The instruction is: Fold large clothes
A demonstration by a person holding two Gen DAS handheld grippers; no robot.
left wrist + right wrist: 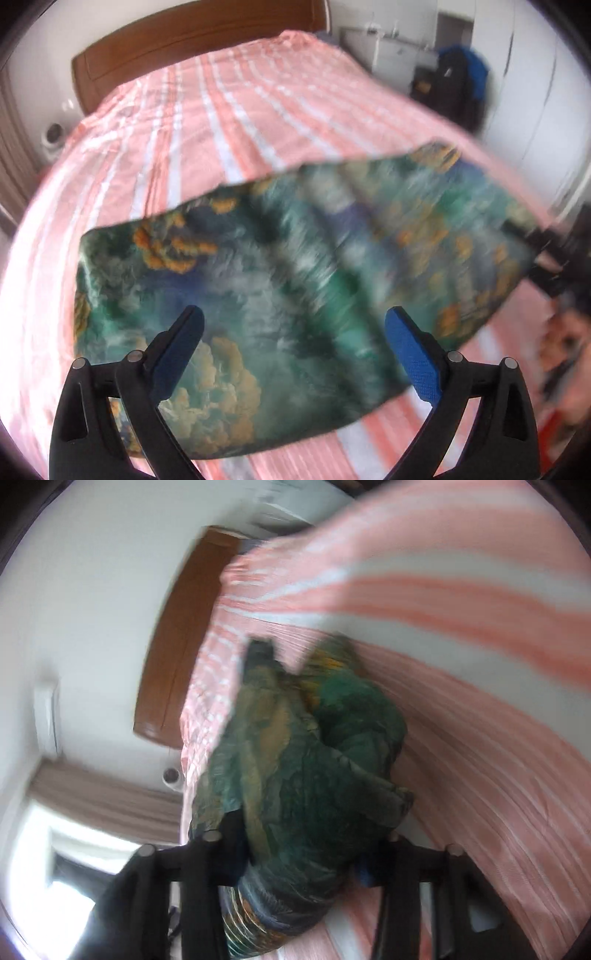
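A green and blue garment with orange cloud prints [288,266] lies folded into a rectangle across the pink striped bed [221,122]. My left gripper [293,321] is open just above its near edge, with nothing between the blue pads [413,343]. In the right wrist view the same garment [303,775] is bunched between the fingers of my right gripper [299,853], which is shut on its far right end and tilted steeply. The right gripper's black frame shows at the right edge of the left wrist view [569,251]. Both views are blurred by motion.
A brown wooden headboard [192,33] closes the far end of the bed. A dark and blue bag [461,77] stands by white cabinets at the back right. A curtain and bright window [74,834] are to the left. A person's patterned clothing [565,354] is at the right.
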